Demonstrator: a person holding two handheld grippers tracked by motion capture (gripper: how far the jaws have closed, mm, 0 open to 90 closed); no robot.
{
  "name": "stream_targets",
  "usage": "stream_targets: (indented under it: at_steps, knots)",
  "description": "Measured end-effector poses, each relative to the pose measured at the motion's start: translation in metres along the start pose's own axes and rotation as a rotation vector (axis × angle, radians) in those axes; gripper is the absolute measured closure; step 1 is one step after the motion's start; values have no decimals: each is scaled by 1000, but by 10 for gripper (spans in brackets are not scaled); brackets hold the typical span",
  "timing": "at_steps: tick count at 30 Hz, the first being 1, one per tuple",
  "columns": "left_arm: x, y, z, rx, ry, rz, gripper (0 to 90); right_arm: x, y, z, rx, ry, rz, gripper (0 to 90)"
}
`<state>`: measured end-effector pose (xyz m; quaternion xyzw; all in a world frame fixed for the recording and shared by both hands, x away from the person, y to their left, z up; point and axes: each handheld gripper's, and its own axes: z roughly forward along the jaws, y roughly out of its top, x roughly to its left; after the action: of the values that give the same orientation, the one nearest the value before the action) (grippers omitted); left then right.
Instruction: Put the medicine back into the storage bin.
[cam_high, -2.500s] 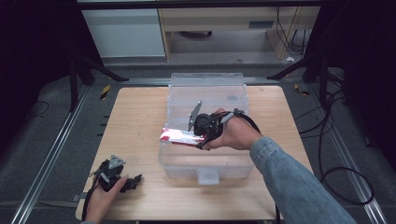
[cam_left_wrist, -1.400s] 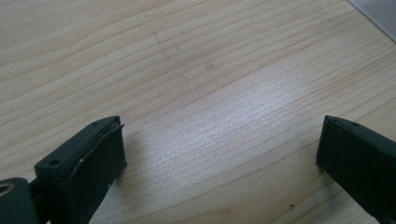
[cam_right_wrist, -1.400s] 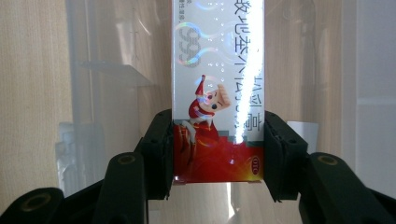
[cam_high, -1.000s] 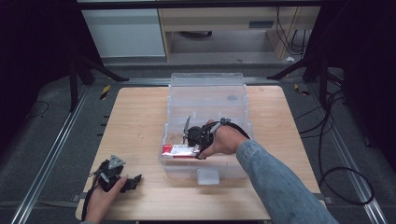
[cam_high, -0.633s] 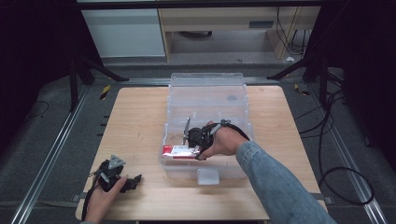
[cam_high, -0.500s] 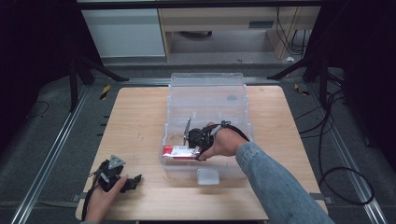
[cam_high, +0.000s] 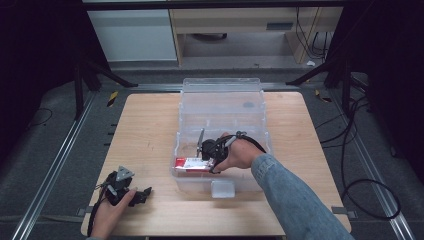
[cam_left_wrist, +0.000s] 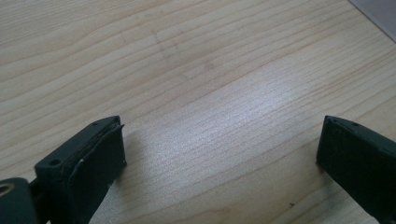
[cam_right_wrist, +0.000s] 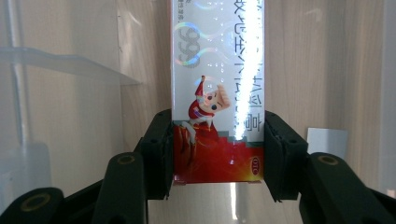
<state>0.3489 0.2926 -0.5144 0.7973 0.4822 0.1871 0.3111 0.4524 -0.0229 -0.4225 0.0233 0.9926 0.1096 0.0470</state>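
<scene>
Item: red and white box (cam_right_wrist: 217, 93), long and flat, printed with a cartoon figure. Location: inside the clear plastic bin (cam_high: 220, 100), low at its near left corner, by my reading close to the bin floor.

Right tongs (cam_right_wrist: 217, 154): clenched on the box's red end, one pad flat on each long side. The box's long axis runs straight out from the tongs, away from my right hand (cam_high: 240, 155); in the high view the box (cam_high: 190, 163) points leftward toward the bin's left wall, level with the bench (cam_high: 145, 125).

Left tongs (cam_left_wrist: 219, 154): released, jaws wide apart, nothing between them, bare wood below. In the high view I see them (cam_high: 142, 192) resting at the near left corner of the bench, well apart from the bin.

Nearer hand: right, already holding. Judgement: the coming move is a release, turning on whether the box lies flat along the bin floor before I let go.
</scene>
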Motion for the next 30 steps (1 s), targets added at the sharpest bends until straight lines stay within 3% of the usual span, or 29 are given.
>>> stream_targets:
  at_steps: [30]
  knots:
    - [0, 0, 0, 0, -1, 1, 6, -2, -5, 30, 21, 27, 16, 513]
